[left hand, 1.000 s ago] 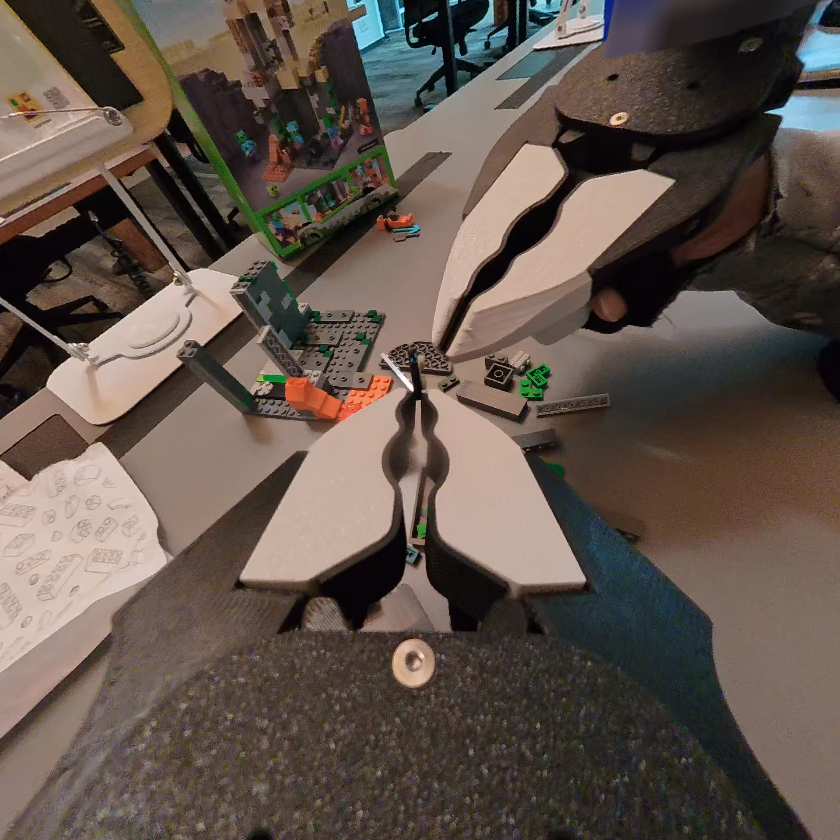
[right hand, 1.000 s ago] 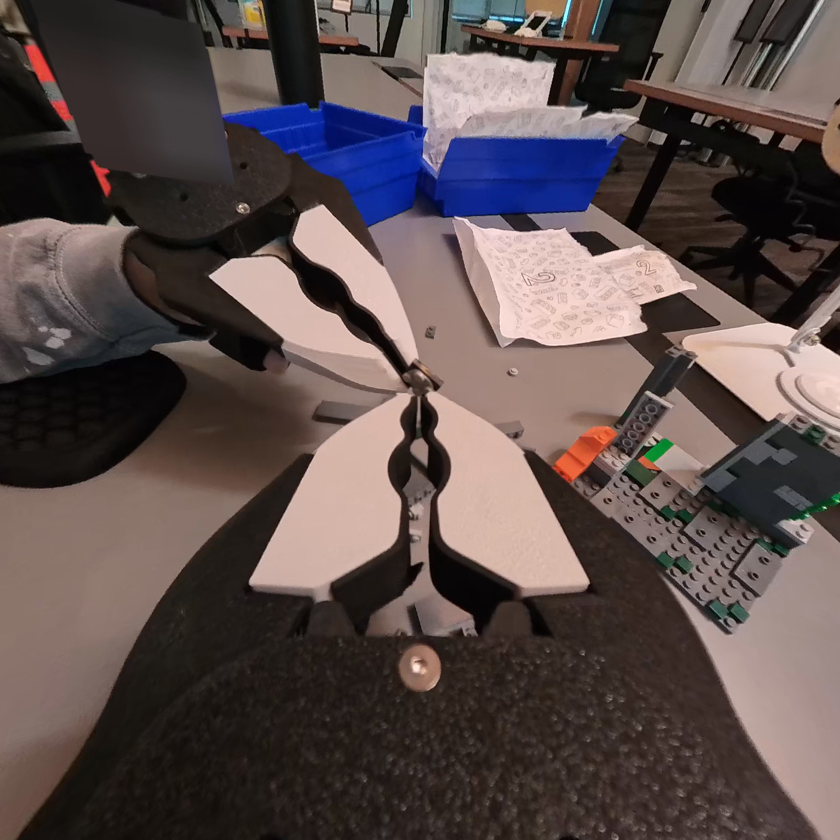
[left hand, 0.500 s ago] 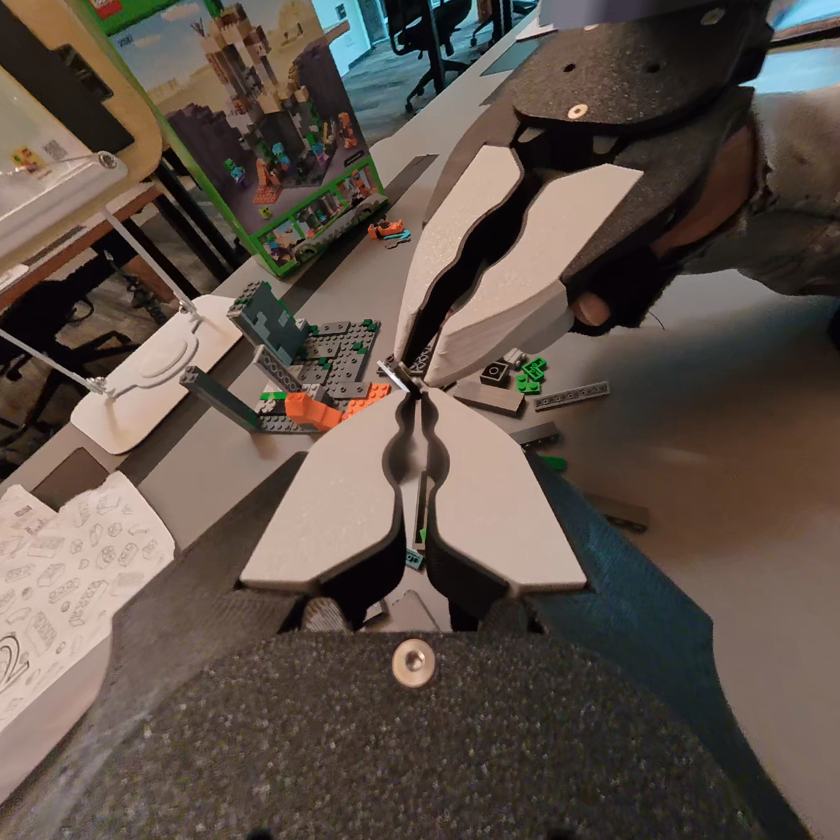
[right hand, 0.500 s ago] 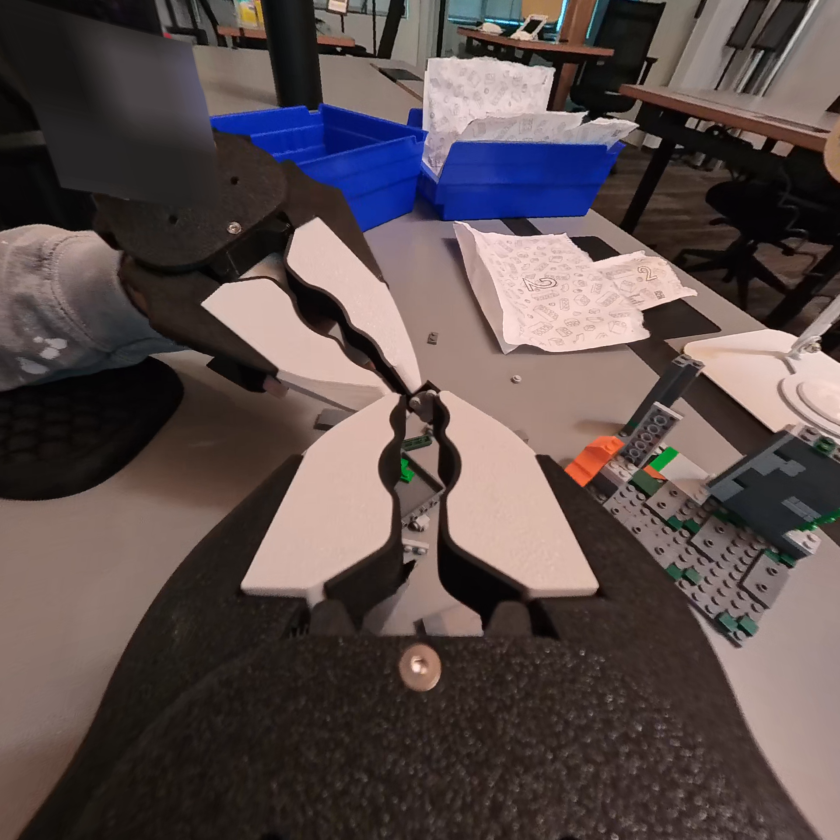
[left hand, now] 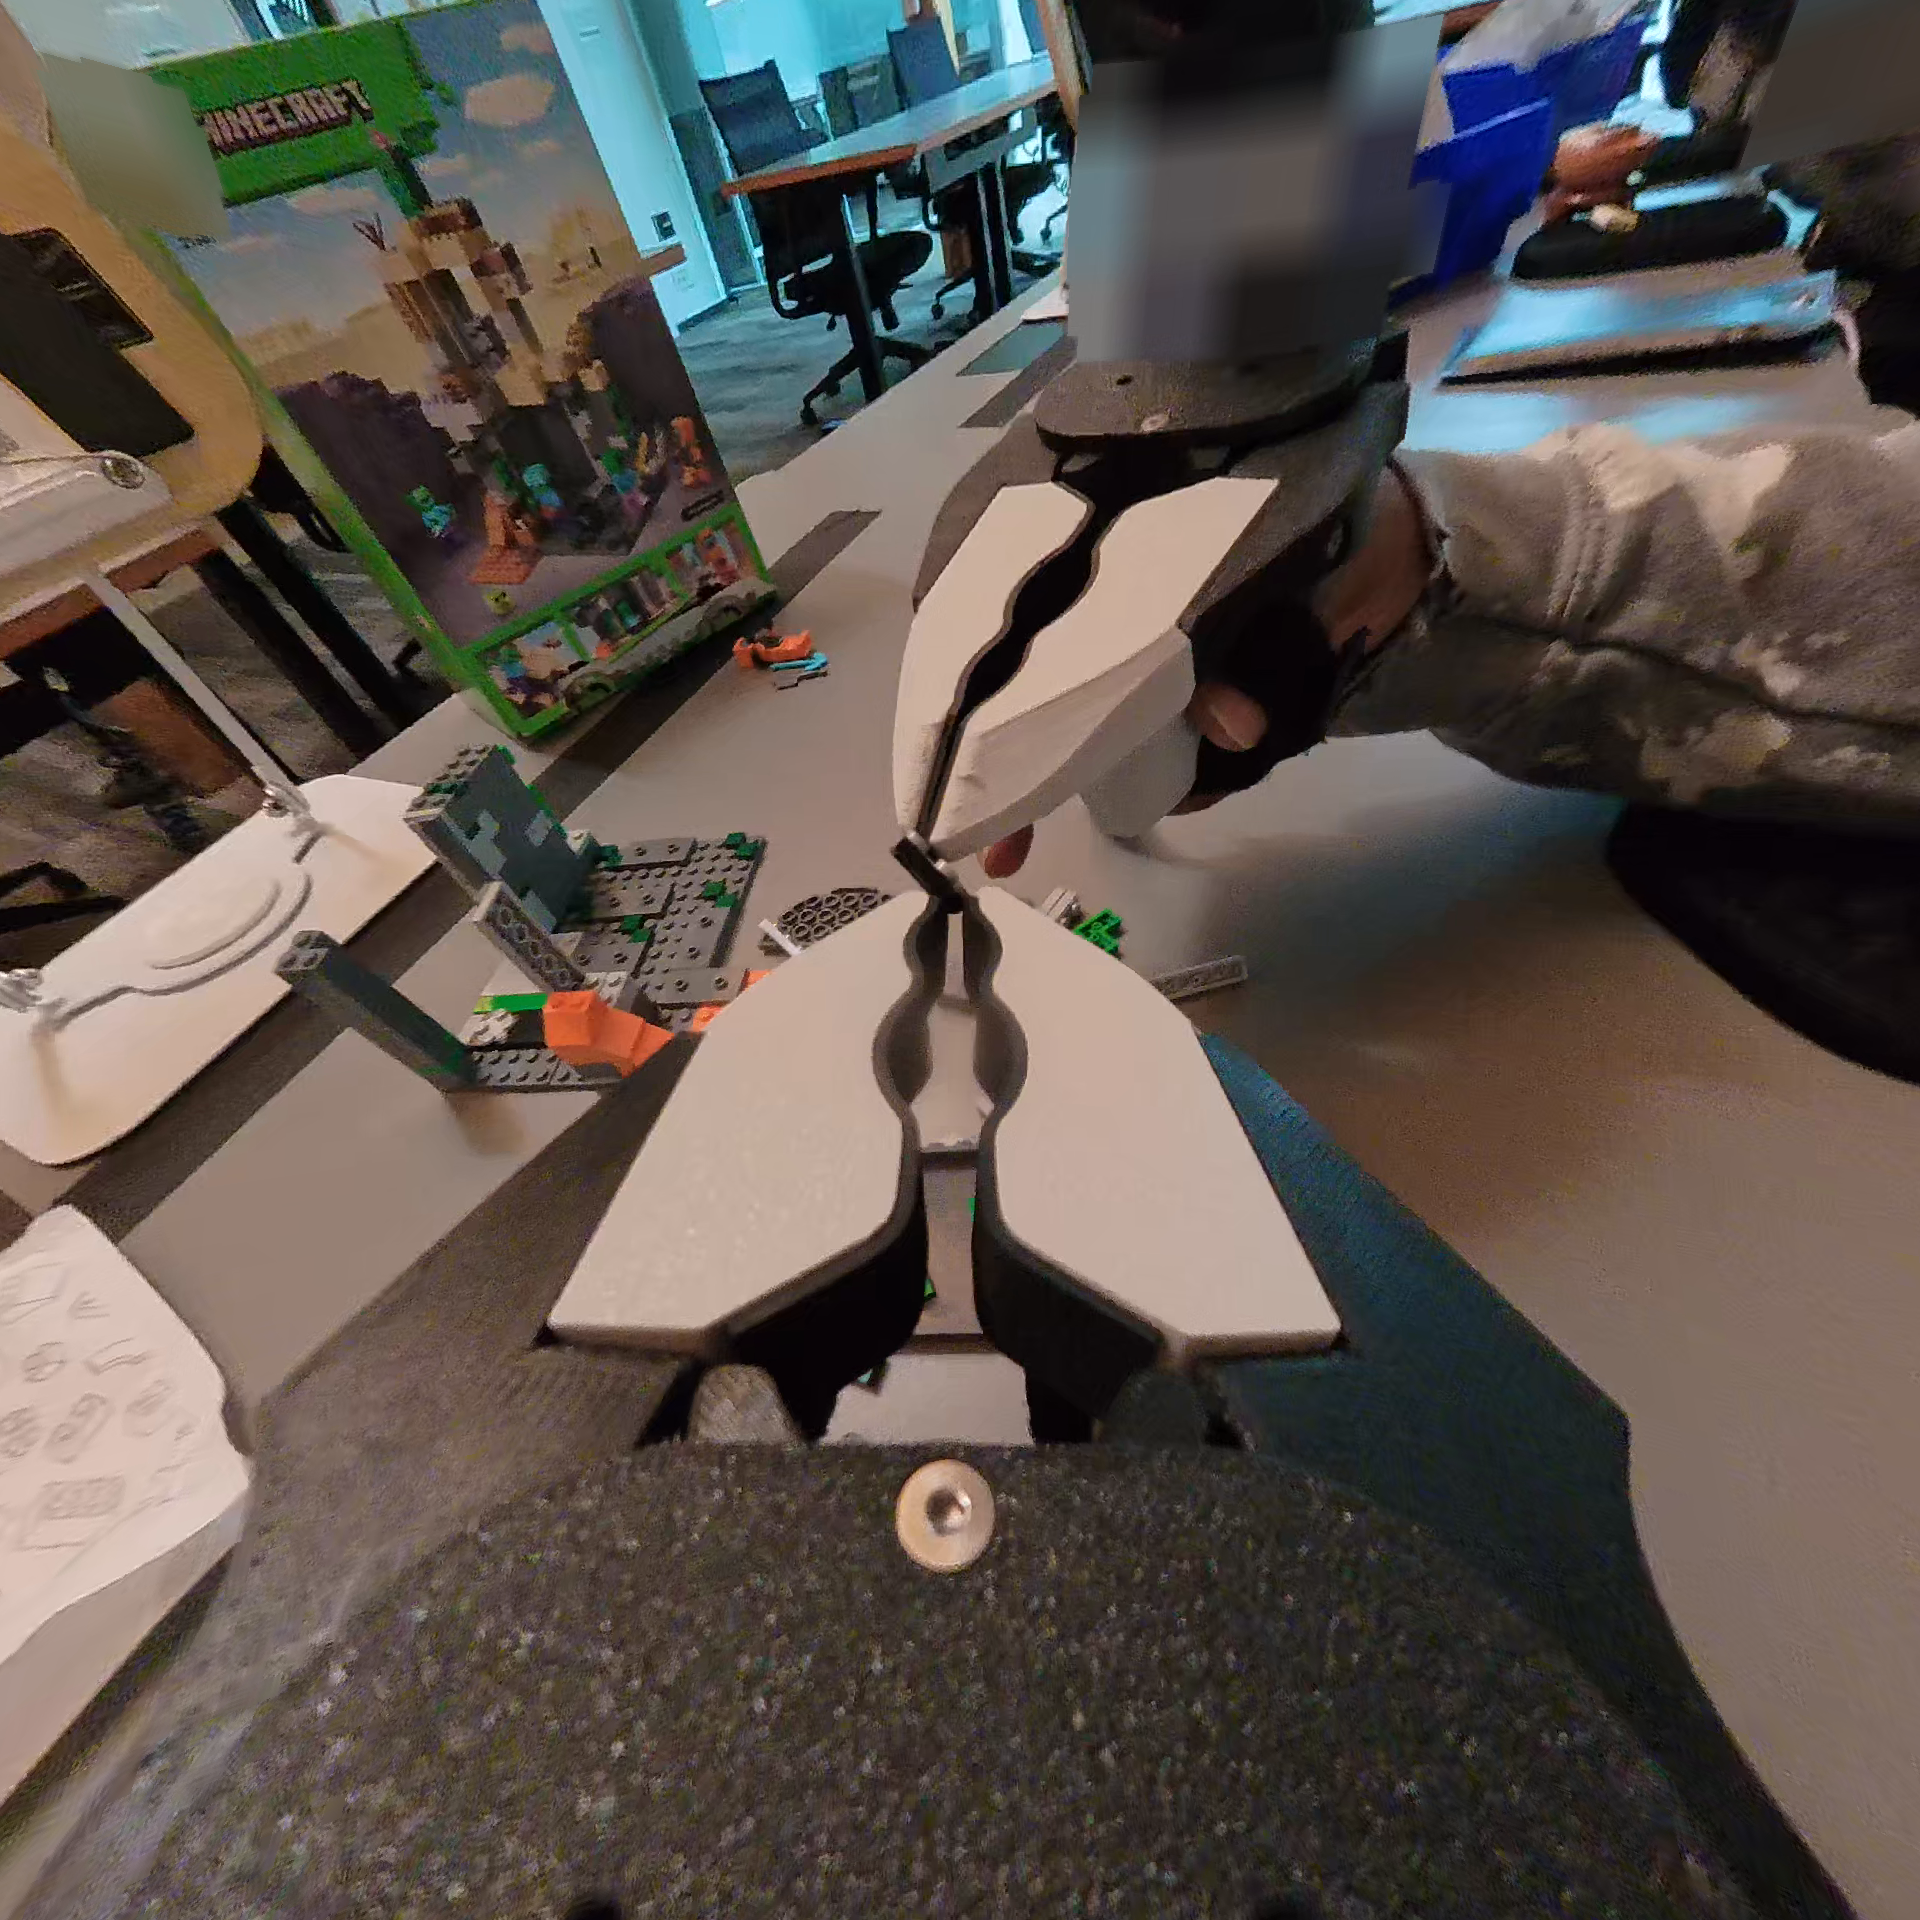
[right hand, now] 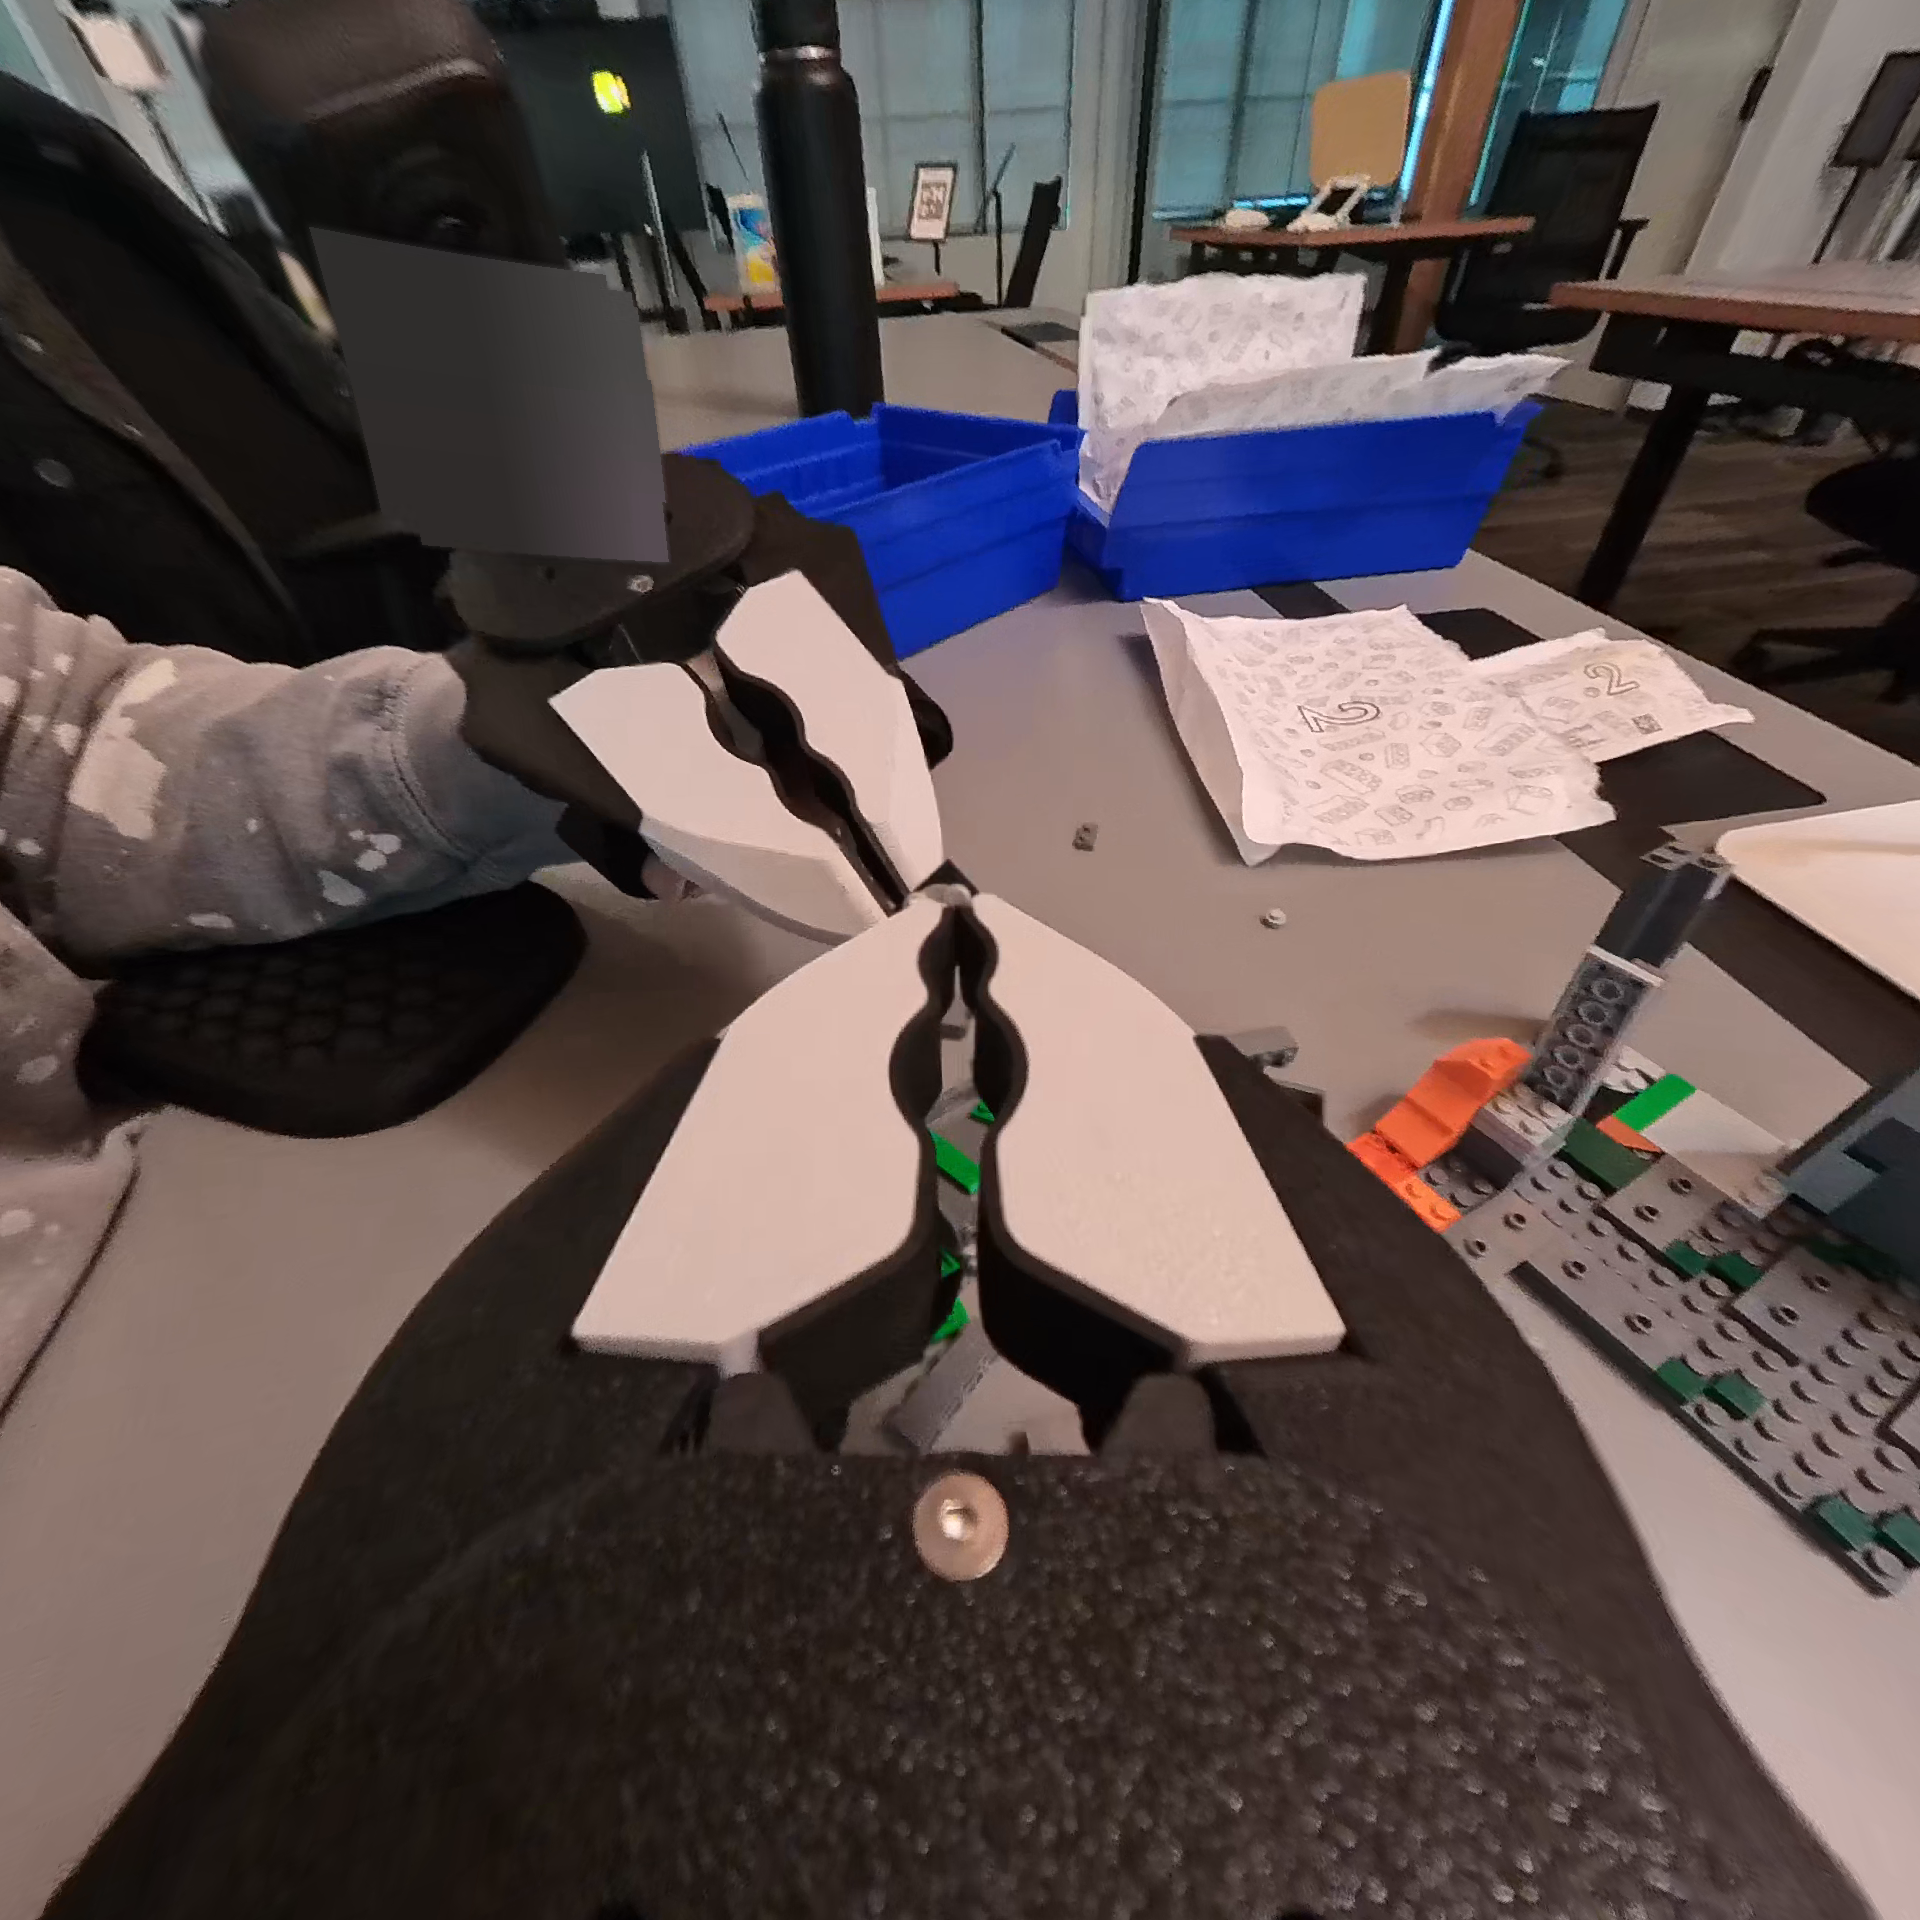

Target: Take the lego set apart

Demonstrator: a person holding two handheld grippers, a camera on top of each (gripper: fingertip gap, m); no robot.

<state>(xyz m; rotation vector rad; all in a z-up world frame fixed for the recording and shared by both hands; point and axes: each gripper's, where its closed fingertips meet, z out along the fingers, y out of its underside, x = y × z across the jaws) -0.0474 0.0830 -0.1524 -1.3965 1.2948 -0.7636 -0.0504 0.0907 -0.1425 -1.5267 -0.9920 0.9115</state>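
My left gripper (left hand: pixel 948 900) and my right gripper (right hand: pixel 954 906) meet tip to tip above the grey table. Both are shut on one small dark lego piece (left hand: pixel 925 862), which shows grey (right hand: pixel 945 891) in the right wrist view. The right gripper (left hand: pixel 928 844) comes down from above in the left wrist view. The left gripper (right hand: pixel 912 883) comes in from the upper left in the right wrist view. The part-built lego set (left hand: pixel 634 935), grey plates with a dark wall and orange bricks, lies on the table left of the tips; it also shows in the right wrist view (right hand: pixel 1714 1278).
Loose pieces lie under the grippers: green bits (left hand: pixel 1096 923), a black round plate (left hand: pixel 831 912), a thin grey strip (left hand: pixel 1195 977). The set's box (left hand: pixel 488 416) stands behind. Two blue bins (right hand: pixel 935 499) (right hand: pixel 1299 499), paper bags (right hand: pixel 1371 727), a white stand base (left hand: pixel 177 956) and a black pad (right hand: pixel 332 1018) surround. The grippers are tip to tip, or close to it. The right tips stand about 20 centimetres off the part-built lego set (left hand: pixel 634 935). It is also in sight in the right wrist view (right hand: pixel 1701 1259).
The right gripper moved to the left gripper's tips, opened a little, then shut on the small piece. Both grippers have risen higher above the table.
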